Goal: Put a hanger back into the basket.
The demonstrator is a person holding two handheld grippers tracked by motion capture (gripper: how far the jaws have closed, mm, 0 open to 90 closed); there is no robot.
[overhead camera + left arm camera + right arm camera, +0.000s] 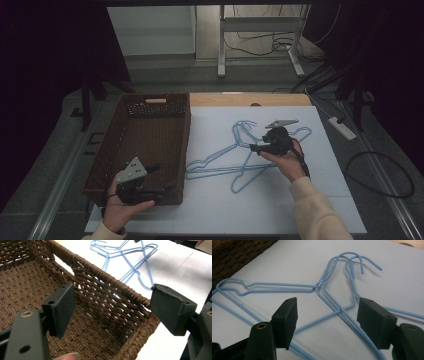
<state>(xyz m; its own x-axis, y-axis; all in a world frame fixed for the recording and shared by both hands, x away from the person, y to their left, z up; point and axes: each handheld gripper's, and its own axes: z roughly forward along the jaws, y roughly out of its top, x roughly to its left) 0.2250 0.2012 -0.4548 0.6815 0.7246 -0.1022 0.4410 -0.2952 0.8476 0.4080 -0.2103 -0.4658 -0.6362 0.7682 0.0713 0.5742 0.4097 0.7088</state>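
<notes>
The desk is covered with a smooth, matte white sheet and fills the centre and lower half of the high view, with a strip of bare light wood along its far edge. At its left side stands the basket, a deep rectangular bin of dark brown woven wicker with an openwork lattice near the rim, a braided edge and a cut-out handle in its far wall. Just right of the basket, at mid-frame, lie the hangers: thin, glossy light-blue wire ones, overlapping in a loose tangle, their curved hooks toward the upper centre and their twisted necks crossing.

The right gripper, black and blocky with a grey three-cornered plate, hovers over the hangers at centre right; its jaws stand released, with hanger wires passing between the flat black pads but not pinched. The left gripper sits at the lower left, at the basket's near right corner, its jaws spread wide astride the wicker wall, grasping nothing.
</notes>
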